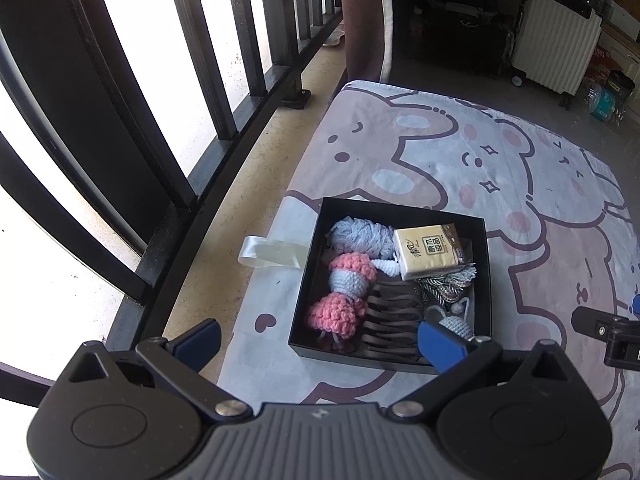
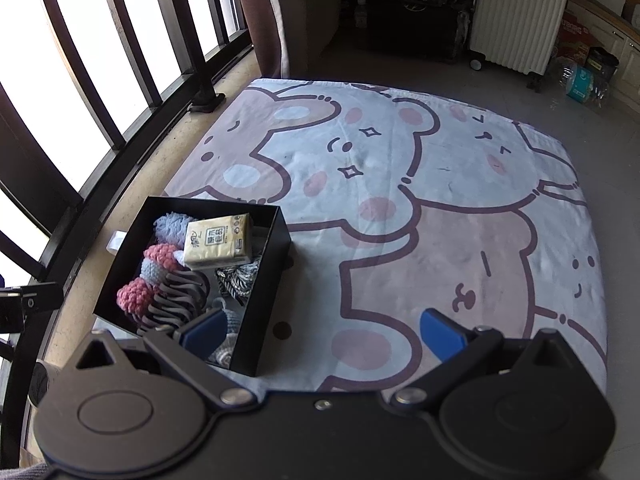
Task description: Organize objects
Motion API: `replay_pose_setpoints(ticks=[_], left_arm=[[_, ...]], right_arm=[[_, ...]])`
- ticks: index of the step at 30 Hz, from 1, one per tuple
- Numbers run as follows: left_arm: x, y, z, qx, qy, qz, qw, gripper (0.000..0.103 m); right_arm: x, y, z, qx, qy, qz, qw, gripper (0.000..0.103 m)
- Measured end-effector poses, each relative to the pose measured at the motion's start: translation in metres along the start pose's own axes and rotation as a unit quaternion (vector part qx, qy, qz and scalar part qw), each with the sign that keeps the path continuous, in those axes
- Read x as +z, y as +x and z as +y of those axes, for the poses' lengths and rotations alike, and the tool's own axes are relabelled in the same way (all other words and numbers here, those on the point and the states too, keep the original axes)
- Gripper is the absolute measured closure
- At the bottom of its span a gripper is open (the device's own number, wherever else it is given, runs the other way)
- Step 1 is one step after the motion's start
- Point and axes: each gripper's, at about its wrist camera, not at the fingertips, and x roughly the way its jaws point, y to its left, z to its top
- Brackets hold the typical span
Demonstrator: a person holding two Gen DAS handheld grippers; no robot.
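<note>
A black open box (image 1: 482, 280) (image 2: 270, 280) sits on the near left part of a bear-print blanket (image 1: 460, 160) (image 2: 400, 200). Inside lie a tissue pack (image 1: 430, 252) (image 2: 219, 242), blue yarn (image 1: 360, 236) (image 2: 168, 226), pink and blue crochet pieces (image 1: 352, 276) (image 2: 138, 294), a brown ridged hair clip (image 1: 394, 320) (image 2: 180, 296), striped cord (image 1: 444, 286) (image 2: 236, 280) and a grey crochet piece (image 1: 452, 322) (image 2: 230, 316). My left gripper (image 1: 318, 344) is open and empty above the box's near edge. My right gripper (image 2: 320, 334) is open and empty over the box's near right corner.
A black window railing (image 1: 224, 92) (image 2: 132, 80) runs along the left, with a beige floor strip beside the blanket. A clear ribbon loop (image 1: 272, 254) lies left of the box. A brown curtain (image 1: 364, 20), a white suitcase (image 1: 556, 40) (image 2: 516, 20) and stored goods stand at the back.
</note>
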Motion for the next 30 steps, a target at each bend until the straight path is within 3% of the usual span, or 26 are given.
replay_pose_setpoints(ticks=[30], left_arm=[[-0.0012, 0.0067, -0.0043, 0.002, 0.010, 0.009, 0.9999, 0.000]], right_arm=[[0.0007, -0.0008, 0.0050, -0.004, -0.004, 0.002, 1.000, 0.000]])
